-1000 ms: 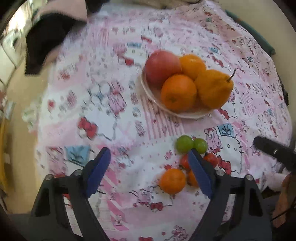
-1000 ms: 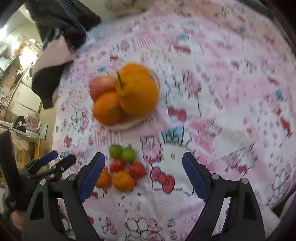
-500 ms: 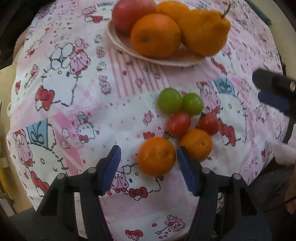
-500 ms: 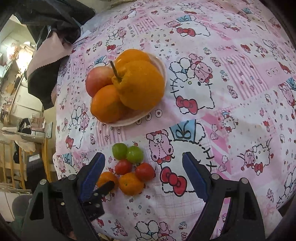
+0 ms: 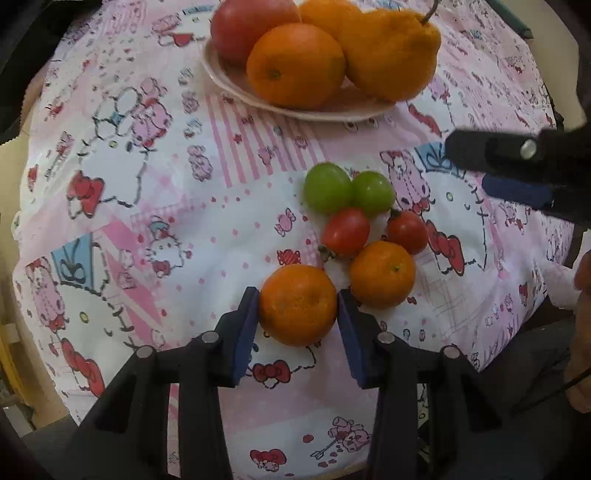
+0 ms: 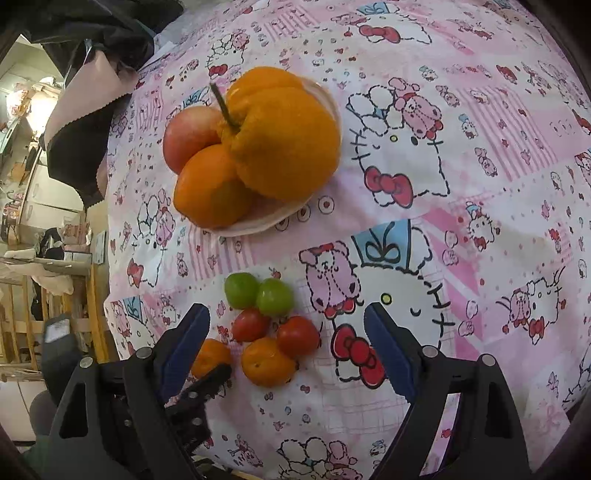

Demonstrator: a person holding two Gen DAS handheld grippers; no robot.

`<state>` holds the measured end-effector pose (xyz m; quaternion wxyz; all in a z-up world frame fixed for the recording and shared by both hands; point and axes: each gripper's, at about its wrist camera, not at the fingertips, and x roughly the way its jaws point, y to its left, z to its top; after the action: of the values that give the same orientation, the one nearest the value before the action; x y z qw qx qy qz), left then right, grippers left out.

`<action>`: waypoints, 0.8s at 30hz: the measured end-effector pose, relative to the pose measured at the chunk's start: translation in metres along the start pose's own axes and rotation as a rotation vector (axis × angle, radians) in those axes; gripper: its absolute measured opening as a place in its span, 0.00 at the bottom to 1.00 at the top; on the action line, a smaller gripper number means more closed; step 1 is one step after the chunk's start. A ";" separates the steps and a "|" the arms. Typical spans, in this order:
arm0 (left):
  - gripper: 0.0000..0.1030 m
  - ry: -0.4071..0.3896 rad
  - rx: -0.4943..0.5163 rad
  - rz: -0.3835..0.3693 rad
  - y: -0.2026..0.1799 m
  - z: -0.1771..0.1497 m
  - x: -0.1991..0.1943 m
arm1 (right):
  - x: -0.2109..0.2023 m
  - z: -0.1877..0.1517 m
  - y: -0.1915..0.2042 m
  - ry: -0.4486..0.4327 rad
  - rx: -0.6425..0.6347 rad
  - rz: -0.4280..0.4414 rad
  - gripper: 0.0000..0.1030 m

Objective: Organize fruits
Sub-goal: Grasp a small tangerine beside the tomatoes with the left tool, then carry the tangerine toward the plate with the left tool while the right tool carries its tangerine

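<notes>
My left gripper (image 5: 297, 306) is shut on a small mandarin (image 5: 297, 305) that rests on the pink cartoon tablecloth; the same mandarin shows in the right wrist view (image 6: 211, 357). Beside it lie a second mandarin (image 5: 382, 274), two red tomatoes (image 5: 347, 232) (image 5: 407, 232) and two green fruits (image 5: 327, 187) (image 5: 373, 192). A pale plate (image 5: 325, 110) behind holds an apple (image 5: 251, 26), oranges (image 5: 295, 66) and a large stemmed citrus (image 5: 391, 55). My right gripper (image 6: 286, 332) is open, hovering above the small fruit cluster (image 6: 269, 325).
The tablecloth covers a round table whose edge (image 5: 332, 469) runs close below my left gripper. Dark and pink cloth (image 6: 85, 122) hangs at the far left. Shelves and furniture (image 6: 37, 240) stand beyond the table's left side.
My left gripper moved forward and down to the near mandarin and closed its pads on it. My right gripper drifted slightly closer to the cluster and stays open.
</notes>
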<state>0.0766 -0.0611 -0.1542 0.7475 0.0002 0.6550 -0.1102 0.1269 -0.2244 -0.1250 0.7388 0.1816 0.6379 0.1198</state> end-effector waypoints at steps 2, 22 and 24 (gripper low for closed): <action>0.37 -0.023 0.010 0.003 -0.002 -0.001 -0.007 | 0.002 -0.003 0.001 0.013 0.002 0.000 0.86; 0.37 -0.164 -0.157 0.129 0.055 0.013 -0.042 | 0.042 -0.032 0.018 0.226 -0.012 0.110 0.57; 0.37 -0.178 -0.162 0.127 0.055 0.014 -0.045 | 0.046 -0.034 0.021 0.233 -0.024 0.098 0.57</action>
<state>0.0946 -0.0021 -0.1163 0.8058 -0.0281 0.5915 -0.0090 0.1014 -0.1829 -0.1618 0.6550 0.1883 0.7084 0.1836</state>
